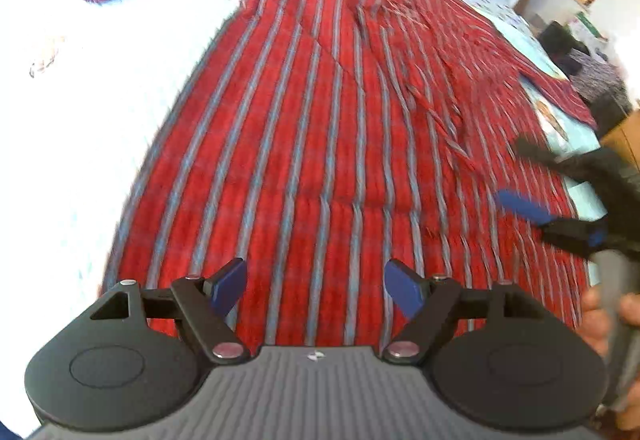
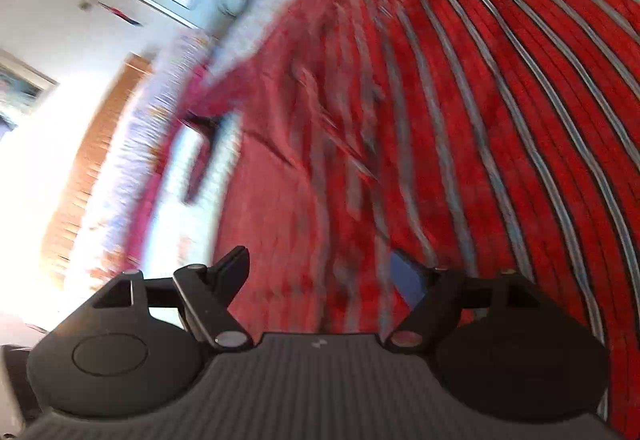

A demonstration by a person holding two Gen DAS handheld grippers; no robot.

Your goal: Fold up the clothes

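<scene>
Both tools wide, gripping nothing: left tool (image 1: pixel 316 290) over near hem of red striped shirt (image 1: pixel 320 128) spread flat on bed (image 1: pixel 80 88) ahead, right tool (image 2: pixel 320 276) alongside; folding barely begun.

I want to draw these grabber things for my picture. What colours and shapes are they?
Each one has a grey ribbed body with a tiny white logo, two big round black discs, and black angled links with shiny silver pins. The left gripper has blue fingers. The right gripper looks the same. A bare hand holds its grey handle. No cables show.
</scene>
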